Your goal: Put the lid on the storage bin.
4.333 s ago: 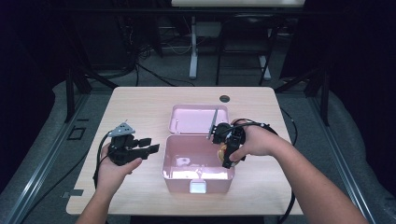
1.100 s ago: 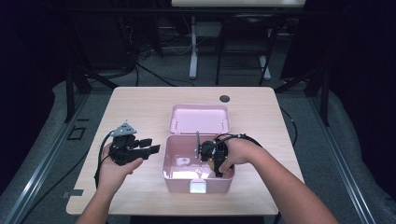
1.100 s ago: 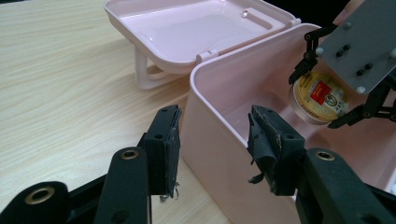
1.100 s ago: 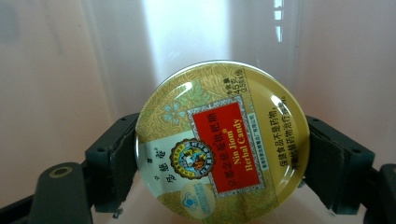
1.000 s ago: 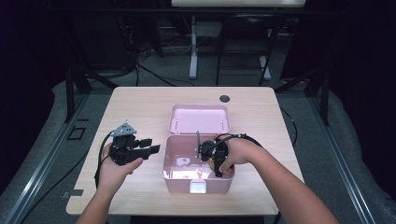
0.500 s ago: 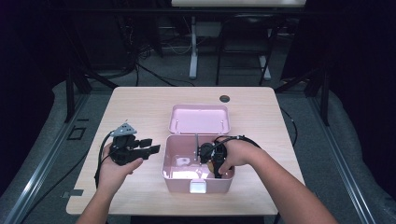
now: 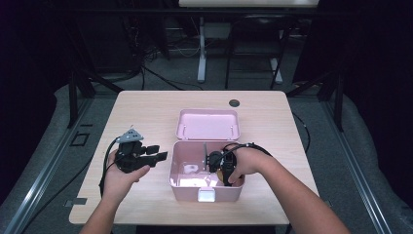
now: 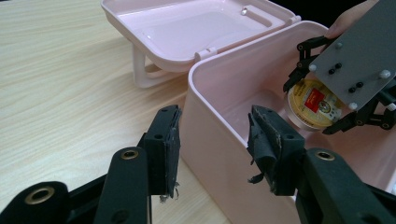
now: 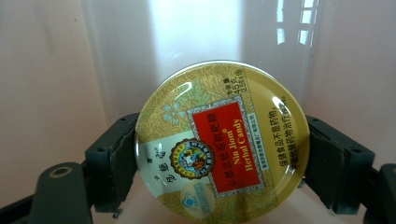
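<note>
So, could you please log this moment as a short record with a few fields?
Held item: round candy tin, gold with a red label
Right tool: shut on the tin, lowered inside the pink box
Left tool: open, holding nothing, beside the box over the table
Box lid: open, folded back
Also inside box: small white item, unclear
</note>
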Demonstrator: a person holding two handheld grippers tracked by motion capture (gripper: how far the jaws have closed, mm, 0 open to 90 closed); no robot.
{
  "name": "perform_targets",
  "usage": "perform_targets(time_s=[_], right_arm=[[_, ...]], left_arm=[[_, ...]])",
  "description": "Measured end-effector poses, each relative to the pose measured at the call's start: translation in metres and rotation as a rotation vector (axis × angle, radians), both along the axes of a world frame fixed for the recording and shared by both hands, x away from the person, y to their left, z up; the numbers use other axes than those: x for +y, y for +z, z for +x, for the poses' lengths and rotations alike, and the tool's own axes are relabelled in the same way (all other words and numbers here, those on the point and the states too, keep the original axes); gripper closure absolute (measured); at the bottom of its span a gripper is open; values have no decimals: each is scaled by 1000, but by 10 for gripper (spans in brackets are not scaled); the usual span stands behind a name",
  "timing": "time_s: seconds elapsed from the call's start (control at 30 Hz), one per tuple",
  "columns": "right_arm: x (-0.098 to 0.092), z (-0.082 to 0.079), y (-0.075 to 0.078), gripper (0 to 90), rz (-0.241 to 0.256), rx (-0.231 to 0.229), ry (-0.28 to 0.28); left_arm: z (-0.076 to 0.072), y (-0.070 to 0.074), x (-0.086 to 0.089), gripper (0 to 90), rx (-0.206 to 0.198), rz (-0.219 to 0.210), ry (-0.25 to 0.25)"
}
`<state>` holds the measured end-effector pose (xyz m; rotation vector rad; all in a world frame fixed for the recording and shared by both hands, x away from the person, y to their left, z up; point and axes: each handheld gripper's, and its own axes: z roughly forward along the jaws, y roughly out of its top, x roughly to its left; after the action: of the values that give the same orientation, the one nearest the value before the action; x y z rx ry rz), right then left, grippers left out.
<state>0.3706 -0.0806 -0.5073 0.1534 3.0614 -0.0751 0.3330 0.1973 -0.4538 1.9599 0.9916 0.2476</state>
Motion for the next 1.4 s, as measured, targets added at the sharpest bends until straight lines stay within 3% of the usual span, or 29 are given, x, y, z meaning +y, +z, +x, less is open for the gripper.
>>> perform_targets(time_s=[0.27, 0.43, 0.8, 1.4], right_arm=[[0, -1, -2, 198, -8, 3, 10], [-1, -1, -2, 198, 14, 13, 1], [-1, 1, -5, 198, 14, -5, 11], [-3, 1, -10, 195, 42, 6, 12]], left_arm=[[0, -1, -1, 532, -6, 0, 1], [0, -1, -1, 532, -6, 1, 0], [0, -1, -1, 533, -6, 1, 0], [1, -2, -2, 532, 1, 0, 1]])
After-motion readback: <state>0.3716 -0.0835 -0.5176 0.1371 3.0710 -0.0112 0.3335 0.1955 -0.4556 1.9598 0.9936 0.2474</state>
